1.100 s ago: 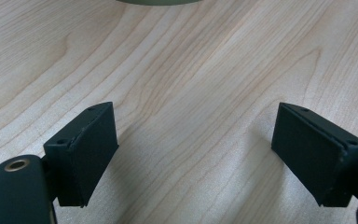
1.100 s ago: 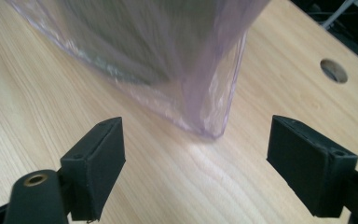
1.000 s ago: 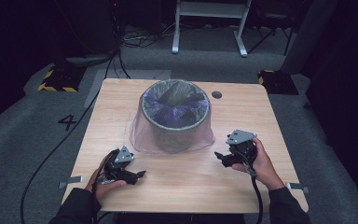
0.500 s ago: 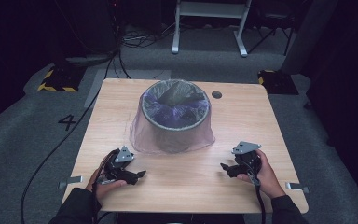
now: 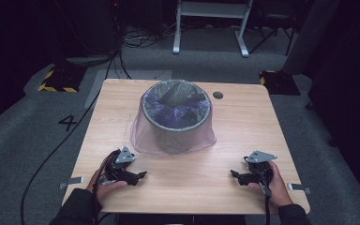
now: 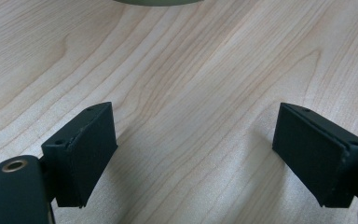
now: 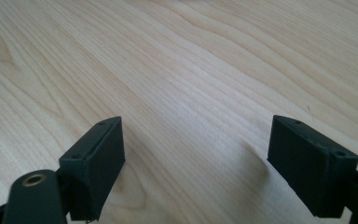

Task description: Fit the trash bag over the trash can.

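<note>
Left gripper wide open, nothing between, low over the table near the bin's front left. Right gripper equally wide, empty, off the bin's front right. Bin mid-table, liner bag draped outside.

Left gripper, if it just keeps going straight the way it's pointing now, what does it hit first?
Probably nothing on the table: the left gripper points across the near edge toward the right gripper, over bare tabletop. The bagged bin sits off to the side of that line, though depth is hard to judge.
</note>
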Demonstrator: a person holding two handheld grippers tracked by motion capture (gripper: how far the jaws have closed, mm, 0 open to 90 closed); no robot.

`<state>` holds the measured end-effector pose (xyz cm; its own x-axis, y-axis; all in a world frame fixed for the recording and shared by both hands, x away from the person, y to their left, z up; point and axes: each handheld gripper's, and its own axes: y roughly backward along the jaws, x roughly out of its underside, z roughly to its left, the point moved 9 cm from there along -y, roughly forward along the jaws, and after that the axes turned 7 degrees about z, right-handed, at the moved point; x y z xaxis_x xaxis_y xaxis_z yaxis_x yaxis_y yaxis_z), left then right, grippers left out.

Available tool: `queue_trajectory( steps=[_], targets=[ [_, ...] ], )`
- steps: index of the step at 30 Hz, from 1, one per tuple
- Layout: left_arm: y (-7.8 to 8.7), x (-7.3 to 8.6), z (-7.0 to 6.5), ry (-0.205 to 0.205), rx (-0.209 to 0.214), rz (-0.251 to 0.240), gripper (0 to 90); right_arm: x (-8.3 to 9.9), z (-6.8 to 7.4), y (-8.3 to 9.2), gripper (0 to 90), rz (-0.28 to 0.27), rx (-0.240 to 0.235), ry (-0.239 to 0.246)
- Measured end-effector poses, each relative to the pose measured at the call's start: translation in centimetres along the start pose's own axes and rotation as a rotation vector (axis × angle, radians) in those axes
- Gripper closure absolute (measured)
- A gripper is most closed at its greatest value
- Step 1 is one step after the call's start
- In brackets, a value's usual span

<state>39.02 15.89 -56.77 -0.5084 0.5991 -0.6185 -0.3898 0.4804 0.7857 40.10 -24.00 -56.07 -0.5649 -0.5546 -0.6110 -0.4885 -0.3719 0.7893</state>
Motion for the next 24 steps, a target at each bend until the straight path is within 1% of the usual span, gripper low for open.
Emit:
queue_trajectory(
  steps=[1,3,4,6,8,14,18,24],
  targets=[
    [0.0,0.0,0.0,0.0,-0.001,0.001,12.9,0.5,-0.1,0.2,18.4,-0.019,-0.01,-0.027],
    [0.0,0.0,0.0,-0.004,0.001,0.001,12.7,0.9,-0.3,0.3,17.9,-0.04,-0.021,-0.059],
    [0.0,0.0,0.0,-0.006,0.001,0.002,12.7,1.1,-0.4,0.4,17.9,-0.053,-0.017,-0.069],
    [0.0,0.0,0.0,-0.006,0.002,0.002,12.7,1.3,-0.5,0.5,17.7,-0.055,-0.011,-0.074],
    [0.0,0.0,0.0,-0.005,0.001,0.001,12.7,1.7,-0.7,0.8,17.7,-0.052,0.006,-0.096],
    [0.0,-0.1,0.0,-0.007,0.002,0.0,12.7,1.8,-0.8,0.9,17.3,-0.053,0.01,-0.096],
    [0.0,0.0,-0.1,-0.008,0.001,0.0,13.0,1.7,-0.8,0.8,14.4,-0.047,0.011,-0.104],
    [0.0,0.0,-0.1,-0.008,0.002,0.001,13.0,1.6,-0.9,0.6,12.8,-0.044,0.007,-0.101]
  ],
)
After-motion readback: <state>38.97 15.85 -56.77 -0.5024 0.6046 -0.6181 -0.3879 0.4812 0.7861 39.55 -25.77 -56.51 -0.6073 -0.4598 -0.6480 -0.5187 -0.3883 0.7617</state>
